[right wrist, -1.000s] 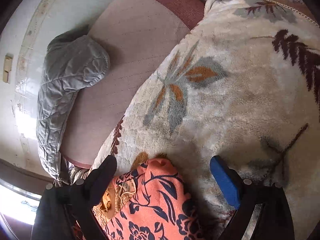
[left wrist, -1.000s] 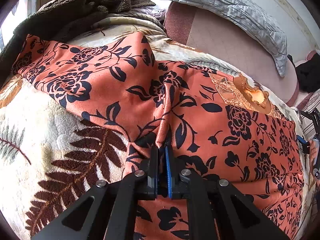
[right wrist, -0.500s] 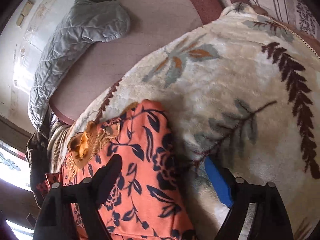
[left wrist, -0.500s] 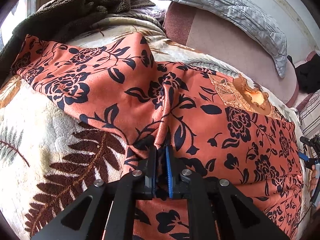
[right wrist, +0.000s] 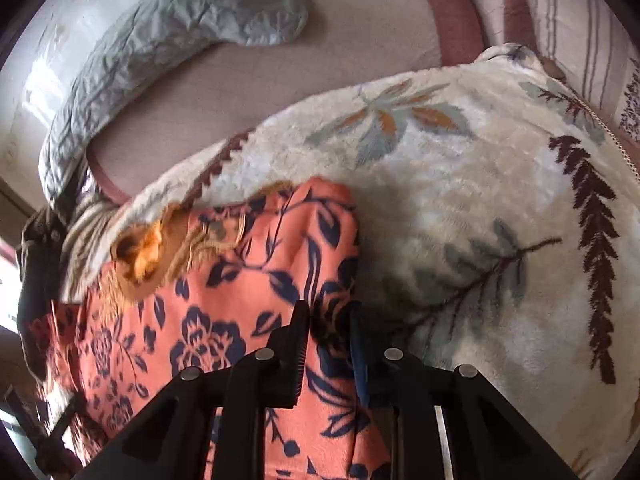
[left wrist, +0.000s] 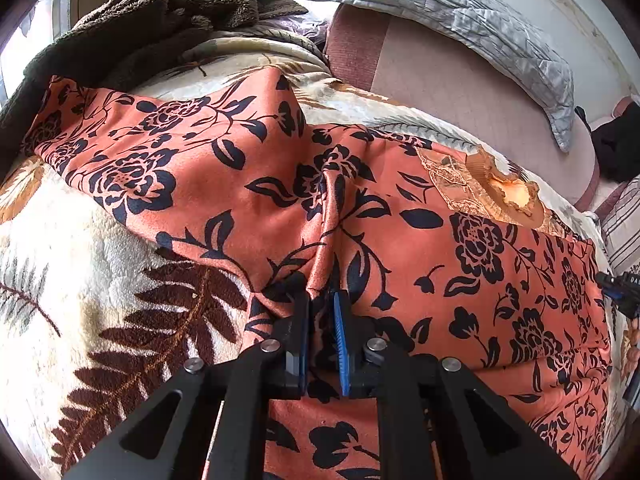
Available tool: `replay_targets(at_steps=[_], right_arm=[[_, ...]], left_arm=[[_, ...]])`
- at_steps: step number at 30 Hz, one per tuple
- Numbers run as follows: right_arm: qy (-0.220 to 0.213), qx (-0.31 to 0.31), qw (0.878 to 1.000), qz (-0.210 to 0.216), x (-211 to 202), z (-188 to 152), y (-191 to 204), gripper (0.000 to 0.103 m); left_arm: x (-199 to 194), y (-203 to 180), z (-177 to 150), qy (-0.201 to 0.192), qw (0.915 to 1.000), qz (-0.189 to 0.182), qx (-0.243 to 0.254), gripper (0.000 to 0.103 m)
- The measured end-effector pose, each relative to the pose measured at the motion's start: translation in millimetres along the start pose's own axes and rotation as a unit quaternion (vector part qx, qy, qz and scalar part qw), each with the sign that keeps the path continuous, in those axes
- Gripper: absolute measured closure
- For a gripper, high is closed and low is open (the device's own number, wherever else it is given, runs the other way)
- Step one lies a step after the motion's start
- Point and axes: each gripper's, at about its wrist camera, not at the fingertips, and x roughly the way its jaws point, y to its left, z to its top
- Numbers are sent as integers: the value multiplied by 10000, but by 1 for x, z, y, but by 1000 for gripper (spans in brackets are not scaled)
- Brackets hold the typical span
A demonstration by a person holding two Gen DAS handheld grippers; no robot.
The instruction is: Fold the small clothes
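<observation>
An orange garment with dark blue flowers [left wrist: 420, 240] lies spread on a cream leaf-patterned blanket [left wrist: 80, 264]. It has a gold embroidered neckline [left wrist: 492, 188]. My left gripper [left wrist: 322, 312] is shut on a pinched fold of the garment at its near edge. In the right wrist view the same garment [right wrist: 224, 312] lies at lower left on the blanket [right wrist: 480, 200]. My right gripper [right wrist: 330, 332] has its jaws closed around the garment's right edge. The right gripper also shows at the far right of the left wrist view [left wrist: 618, 292].
A grey quilted pillow [left wrist: 460, 12] lies along the wall behind a pink mattress [left wrist: 460, 80]. A dark brown fleece [left wrist: 160, 12] is heaped at the back left. A striped cushion [right wrist: 560, 20] sits at the back right in the right wrist view.
My right gripper has moved from the bare blanket onto the garment's right edge and its wide-open jaws have closed on the cloth. My left gripper holds its fold almost unmoved.
</observation>
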Motion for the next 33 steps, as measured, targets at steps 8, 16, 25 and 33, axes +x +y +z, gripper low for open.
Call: replay_targets(at_steps=[8,16,25,33], right_arm=[[127,869,9961,93,46,35,-19,85],[-717,261,9969,-199,-34,-16,44,24],[-152,424,9825,1806,-75,-184,119,21],[112,-459,9759,2130,-54,-214,170,21]], left_arm=[[0,-4,-1,-67,9998,132,166,91],[-7,9,3,97,9978,-626,-170,59],[-83,105,23,-892,9692,-1668,-1577,35],[-26,280,71,-629,9185,-1292,-3683,36]])
